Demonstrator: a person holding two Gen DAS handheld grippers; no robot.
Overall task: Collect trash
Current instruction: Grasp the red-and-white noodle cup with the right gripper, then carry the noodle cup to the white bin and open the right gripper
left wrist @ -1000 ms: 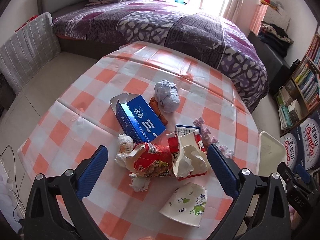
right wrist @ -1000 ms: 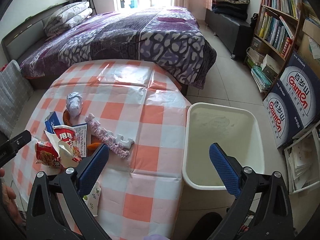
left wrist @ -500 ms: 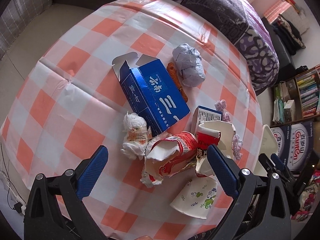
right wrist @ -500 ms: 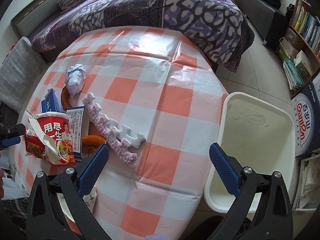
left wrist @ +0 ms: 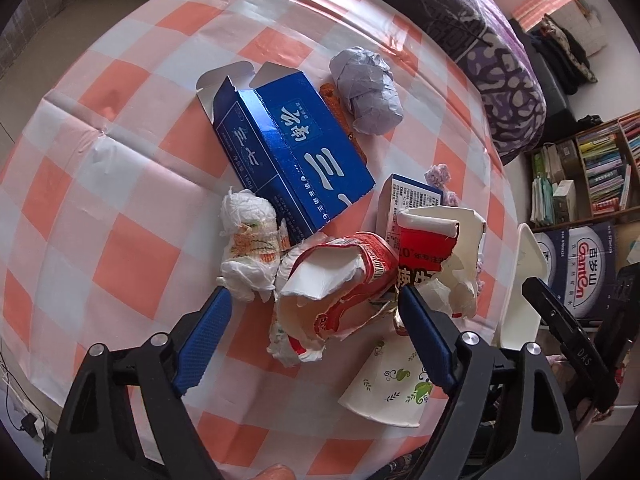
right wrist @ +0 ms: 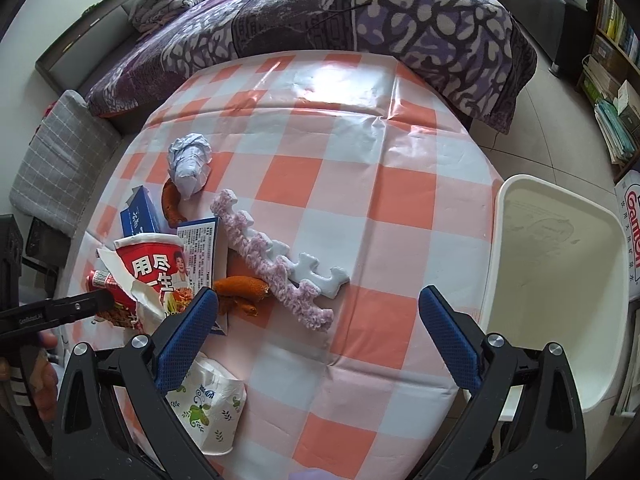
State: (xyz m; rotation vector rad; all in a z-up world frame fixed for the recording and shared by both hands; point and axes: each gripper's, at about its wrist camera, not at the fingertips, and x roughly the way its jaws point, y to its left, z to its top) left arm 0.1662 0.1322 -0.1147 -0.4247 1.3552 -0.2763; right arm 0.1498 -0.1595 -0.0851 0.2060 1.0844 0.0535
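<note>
Trash lies on a checked tablecloth (left wrist: 120, 152). My left gripper (left wrist: 314, 312) is open, its fingers either side of a torn red noodle cup (left wrist: 340, 280), close above it. Beside that lie a tissue wad (left wrist: 248, 248), a blue carton (left wrist: 296, 148), a crumpled grey paper ball (left wrist: 368, 88) and a floral paper cup (left wrist: 390, 388). My right gripper (right wrist: 318, 316) is open and empty above the table's near edge, over a purple and white foam strip (right wrist: 276, 260). The white bin (right wrist: 560, 280) stands to its right.
Orange peel pieces (right wrist: 240, 288) and a small printed box (right wrist: 200, 248) lie among the trash. A bed with a purple cover (right wrist: 360, 12) is behind the table. A bookshelf (left wrist: 592, 172) and cartons (left wrist: 588, 264) stand at the right.
My left gripper has come down and forward onto the red noodle cup. My right gripper has moved lower and leftward over the table, so the bin now sits further right.
</note>
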